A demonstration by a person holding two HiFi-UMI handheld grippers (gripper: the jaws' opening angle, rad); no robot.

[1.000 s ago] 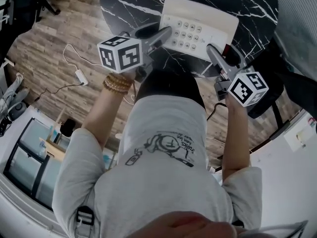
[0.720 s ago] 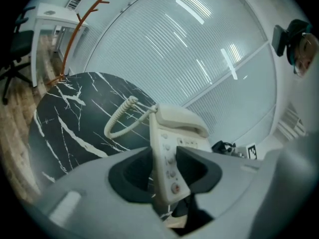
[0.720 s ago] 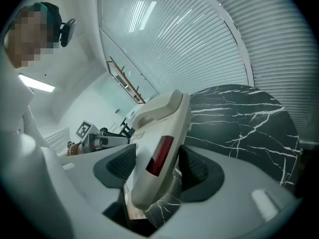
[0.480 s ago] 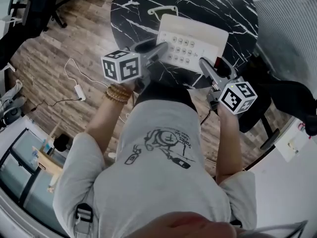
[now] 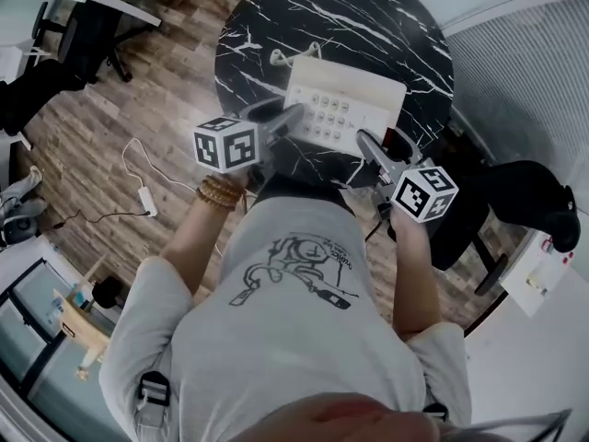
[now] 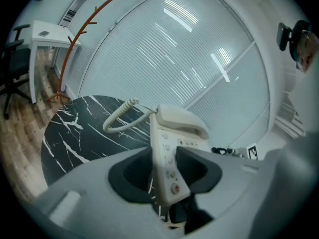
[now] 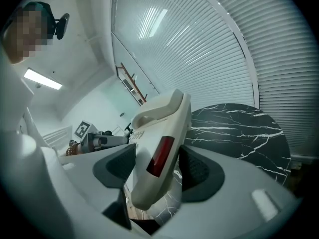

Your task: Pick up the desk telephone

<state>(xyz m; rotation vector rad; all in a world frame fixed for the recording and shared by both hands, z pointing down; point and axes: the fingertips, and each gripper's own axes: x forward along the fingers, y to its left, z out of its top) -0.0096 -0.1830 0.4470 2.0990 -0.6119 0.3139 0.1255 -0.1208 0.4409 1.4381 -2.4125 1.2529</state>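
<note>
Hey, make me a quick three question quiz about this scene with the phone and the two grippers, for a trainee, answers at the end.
1. True or false: the left gripper and the right gripper both grip the telephone.
2. The table top is: A white wood, B black marble pattern, C clear glass.
3. Where is the handset?
Key: 1 true. 2 B. 3 Resting on the telephone, with its coiled cord attached.

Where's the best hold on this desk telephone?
Grip the desk telephone by its side edges, left tongs from its left, right tongs from its right. It is a wide flat slab carrying a handset, so opposed holds should keep it level.
</note>
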